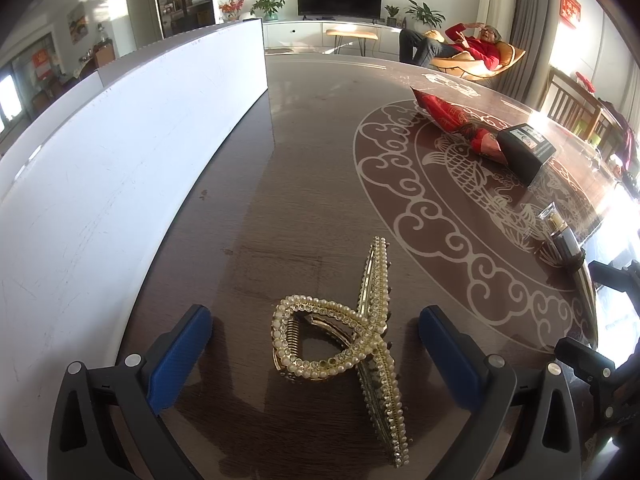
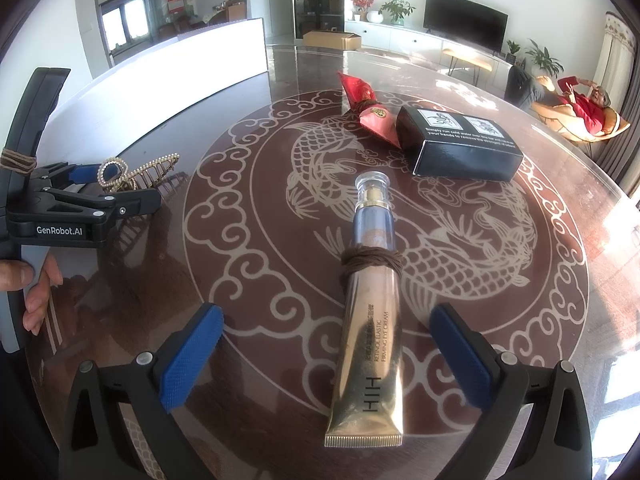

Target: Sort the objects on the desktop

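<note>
A gold hair claw (image 1: 344,344) set with pearls lies on the dark table between the blue pads of my left gripper (image 1: 314,360), which stands open with neither pad touching it. In the right wrist view a gold eye-cream tube (image 2: 370,320), wrapped with a brown hair tie (image 2: 370,262), lies lengthwise between the blue pads of my right gripper (image 2: 328,356). That gripper is wide open with gaps on both sides of the tube. The left gripper (image 2: 86,174) and the hair claw (image 2: 136,174) also show at the left, with a hand (image 2: 32,288) on the handle.
A black box (image 2: 464,148) and a red packet (image 2: 366,108) lie beyond the tube on the patterned round table (image 2: 240,184). A long white box (image 1: 120,168) stands along the table's left side. A person reclines in a chair (image 1: 472,50) far behind.
</note>
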Action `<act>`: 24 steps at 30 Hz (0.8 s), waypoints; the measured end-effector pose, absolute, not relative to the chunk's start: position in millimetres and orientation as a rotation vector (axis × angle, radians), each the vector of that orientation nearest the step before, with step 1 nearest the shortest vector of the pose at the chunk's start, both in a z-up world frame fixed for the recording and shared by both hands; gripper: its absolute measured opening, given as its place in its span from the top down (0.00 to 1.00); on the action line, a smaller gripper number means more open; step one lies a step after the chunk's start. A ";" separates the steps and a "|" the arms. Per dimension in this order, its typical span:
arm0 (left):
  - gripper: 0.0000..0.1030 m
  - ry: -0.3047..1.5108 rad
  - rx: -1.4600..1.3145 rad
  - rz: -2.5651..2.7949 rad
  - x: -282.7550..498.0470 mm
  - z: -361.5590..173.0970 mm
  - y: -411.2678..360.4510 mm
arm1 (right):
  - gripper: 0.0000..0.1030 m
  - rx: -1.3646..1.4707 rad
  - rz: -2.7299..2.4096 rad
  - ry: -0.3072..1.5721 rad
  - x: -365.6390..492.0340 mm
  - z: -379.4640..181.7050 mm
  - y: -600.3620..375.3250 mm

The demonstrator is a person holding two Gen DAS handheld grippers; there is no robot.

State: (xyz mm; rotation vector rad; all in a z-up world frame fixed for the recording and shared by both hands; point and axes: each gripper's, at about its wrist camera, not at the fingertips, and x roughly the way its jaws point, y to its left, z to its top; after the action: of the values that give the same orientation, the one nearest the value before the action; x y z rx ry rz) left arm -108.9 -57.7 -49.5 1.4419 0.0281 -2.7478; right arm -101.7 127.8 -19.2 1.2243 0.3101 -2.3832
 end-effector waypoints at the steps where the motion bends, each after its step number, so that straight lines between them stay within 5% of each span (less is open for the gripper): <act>1: 0.00 0.028 1.442 -2.748 -108.9 -49.4 -57.7 | 0.00 1.224 -2.383 0.310 -101.7 -19.2 127.8; 19: 0.00 -0.057 1.565 -2.797 -110.4 -47.8 -60.7 | 0.00 1.231 -2.359 0.341 -105.8 -19.0 124.3; 24: 0.00 -0.007 1.736 -2.776 -121.1 -43.1 -76.5 | 0.01 1.502 -2.119 0.441 -148.5 -12.9 114.2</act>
State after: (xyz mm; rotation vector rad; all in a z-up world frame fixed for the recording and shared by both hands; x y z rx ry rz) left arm -121.1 -76.5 -43.1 1.7362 -0.0071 -2.7759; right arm -148.5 114.2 -12.9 1.5019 0.4408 -2.1192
